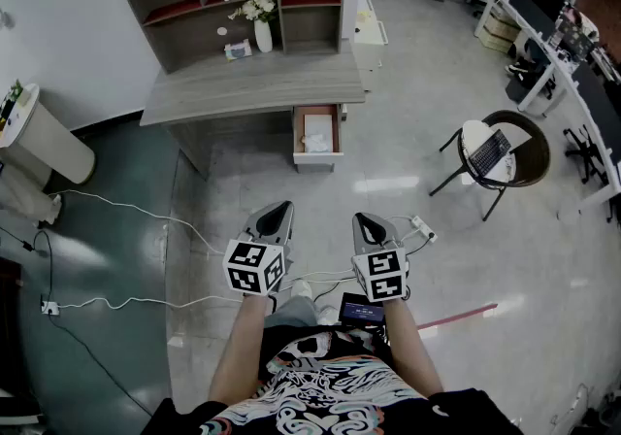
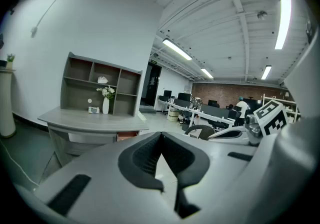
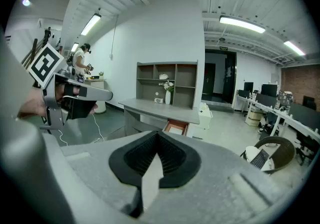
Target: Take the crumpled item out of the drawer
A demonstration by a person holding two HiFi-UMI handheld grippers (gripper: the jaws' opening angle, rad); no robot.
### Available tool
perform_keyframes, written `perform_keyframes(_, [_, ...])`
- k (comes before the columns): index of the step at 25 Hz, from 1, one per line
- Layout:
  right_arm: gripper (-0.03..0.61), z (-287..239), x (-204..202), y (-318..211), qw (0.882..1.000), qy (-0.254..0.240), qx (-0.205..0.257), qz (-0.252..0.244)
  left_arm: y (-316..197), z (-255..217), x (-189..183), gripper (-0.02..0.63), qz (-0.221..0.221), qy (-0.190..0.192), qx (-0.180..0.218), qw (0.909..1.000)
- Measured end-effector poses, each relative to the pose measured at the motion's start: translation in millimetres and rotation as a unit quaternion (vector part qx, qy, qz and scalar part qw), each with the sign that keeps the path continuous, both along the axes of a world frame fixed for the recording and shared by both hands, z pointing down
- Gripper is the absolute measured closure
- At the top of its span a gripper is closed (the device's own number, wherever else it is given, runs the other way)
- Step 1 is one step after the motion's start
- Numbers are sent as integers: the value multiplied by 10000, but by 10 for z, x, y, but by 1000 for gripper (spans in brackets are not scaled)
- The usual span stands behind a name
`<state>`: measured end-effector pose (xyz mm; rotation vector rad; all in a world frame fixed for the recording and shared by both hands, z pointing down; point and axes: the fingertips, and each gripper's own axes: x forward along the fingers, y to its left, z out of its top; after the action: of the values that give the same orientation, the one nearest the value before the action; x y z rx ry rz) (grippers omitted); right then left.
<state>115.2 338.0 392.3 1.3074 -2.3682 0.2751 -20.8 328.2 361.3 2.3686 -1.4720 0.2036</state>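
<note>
Under the grey desk [image 1: 254,93] a small drawer [image 1: 317,134] stands pulled out. Inside it, near the front, lies a white crumpled item [image 1: 315,143] on a flat white sheet. My left gripper [image 1: 275,219] and right gripper [image 1: 369,227] hover side by side over the floor, well short of the drawer and pointing toward it. Both are shut with nothing between the jaws. In the left gripper view the left gripper's [image 2: 161,135] pads meet at the tip. The right gripper view shows the same for the right gripper [image 3: 158,135], with the open drawer [image 3: 176,128] ahead.
A shelf hutch with a white vase of flowers [image 1: 263,33] stands on the desk. White cables [image 1: 126,215] trail over the floor at the left, beside a white bin [image 1: 44,142]. A round chair holding a laptop [image 1: 495,151] sits to the right. A power strip [image 1: 422,226] lies near my right gripper.
</note>
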Motion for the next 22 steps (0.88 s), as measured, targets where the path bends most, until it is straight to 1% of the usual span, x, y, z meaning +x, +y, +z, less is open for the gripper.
perform_keyframes(4, [574, 54, 40, -10, 10000, 74, 14, 45, 47, 13, -3, 611, 83, -88, -20, 9999])
perform_keyframes(8, [574, 34, -1, -32, 10000, 66, 31, 18, 73, 13, -88, 611, 61, 27, -70, 10000])
perform_keyframes(10, [574, 42, -32, -22, 10000, -12, 7, -27, 90, 13, -125, 611, 35, 92, -72, 9999])
perform_keyframes(15, [574, 64, -115, 7, 9976, -619, -249, -161, 100, 54, -183, 611, -31, 91, -112, 9999])
perform_keyframes(19, [574, -48, -217, -43, 9897, -1334, -268, -445, 14, 101, -248, 611, -101, 51, -161, 9998])
perform_keyframes(20, [574, -65, -237, -77, 9886, -1403, -232, -490, -24, 116, -274, 611, -146, 42, -169, 9997])
perform_keyframes(21, [574, -59, -254, -120, 9892, -1361, -192, -516, -70, 134, -306, 611, -205, 31, -180, 9996])
perform_keyframes(22, [574, -29, -266, -173, 9910, -1220, -161, -520, -123, 158, -342, 611, -264, 18, -195, 9995])
